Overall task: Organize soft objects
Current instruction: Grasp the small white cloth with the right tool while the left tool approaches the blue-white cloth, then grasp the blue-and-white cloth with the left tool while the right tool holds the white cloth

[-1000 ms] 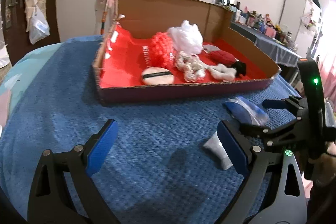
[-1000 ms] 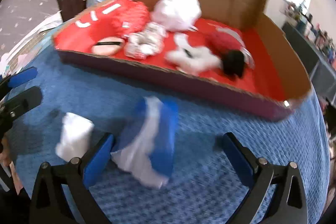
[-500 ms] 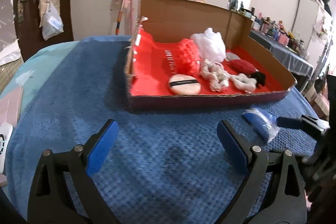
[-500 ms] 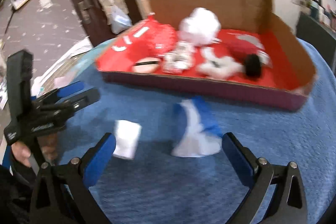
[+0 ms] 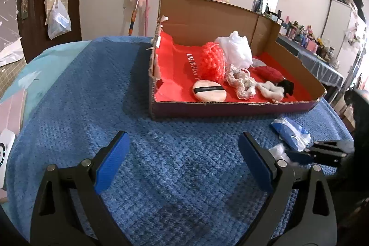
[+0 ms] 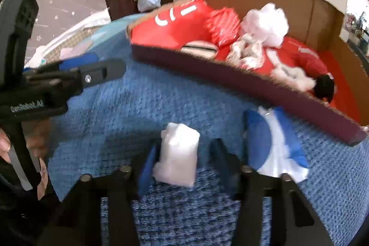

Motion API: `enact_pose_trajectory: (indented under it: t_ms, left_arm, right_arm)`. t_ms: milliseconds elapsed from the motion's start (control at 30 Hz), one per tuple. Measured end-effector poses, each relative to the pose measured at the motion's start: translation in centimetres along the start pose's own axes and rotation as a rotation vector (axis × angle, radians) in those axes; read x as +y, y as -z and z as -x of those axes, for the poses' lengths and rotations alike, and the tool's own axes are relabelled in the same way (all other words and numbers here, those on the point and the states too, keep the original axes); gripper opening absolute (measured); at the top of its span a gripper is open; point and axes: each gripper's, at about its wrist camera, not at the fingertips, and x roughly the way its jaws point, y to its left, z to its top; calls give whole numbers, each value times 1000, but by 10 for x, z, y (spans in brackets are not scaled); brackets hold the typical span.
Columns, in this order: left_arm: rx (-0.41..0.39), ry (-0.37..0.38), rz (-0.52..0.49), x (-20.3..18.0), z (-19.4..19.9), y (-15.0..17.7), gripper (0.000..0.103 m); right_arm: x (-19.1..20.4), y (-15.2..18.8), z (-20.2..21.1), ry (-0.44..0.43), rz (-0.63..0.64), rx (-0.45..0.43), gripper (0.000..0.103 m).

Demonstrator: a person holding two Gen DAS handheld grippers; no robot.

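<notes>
Right now the small white bundle [image 6: 176, 155] lies on the blue-blanketed surface [image 6: 143, 103], between the fingers of the right tongs [image 6: 182, 164], which stand narrowed around it but with a gap showing at one side. Squeezing evenly and low should keep it from slipping out. At its three o'clock rests a blue-and-white packet [image 6: 274, 144]. Off at nine o'clock, the left tongs [image 5: 182, 163] hang released, holding nothing. Beyond, at twelve, the cardboard box [image 5: 207, 13] holds a powder puff [image 5: 209, 90], red mesh, white fluff and scrunchies.

The right gripper [image 6: 184, 160] is motion-blurred; contact with the white packet [image 6: 177, 158] cannot be determined. In the left wrist view, the packet [image 5: 278, 151] is largely hidden behind the left gripper's finger [image 5: 254, 163]. Shelf items [image 5: 304, 36] are too small to identify.
</notes>
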Motion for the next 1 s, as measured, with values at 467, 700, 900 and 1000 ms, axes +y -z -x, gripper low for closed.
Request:
enact_pose_trajectory:
  t_ms: [467, 700, 900, 1000]
  left_arm:
    - [64, 145, -95, -67, -22, 3, 96]
    - [83, 132, -97, -68, -26, 8, 96]
    - [90, 116, -74, -55, -26, 9, 96]
    - [92, 112, -73, -50, -23, 10, 96]
  right_arm:
    - [-82, 17, 72, 275, -123, -102, 28]
    - [-103, 23, 56, 322, -111, -38, 69]
    - [-103, 7, 50, 376, -66, -61, 75]
    - [-105, 0, 32, 368, -66, -15, 74]
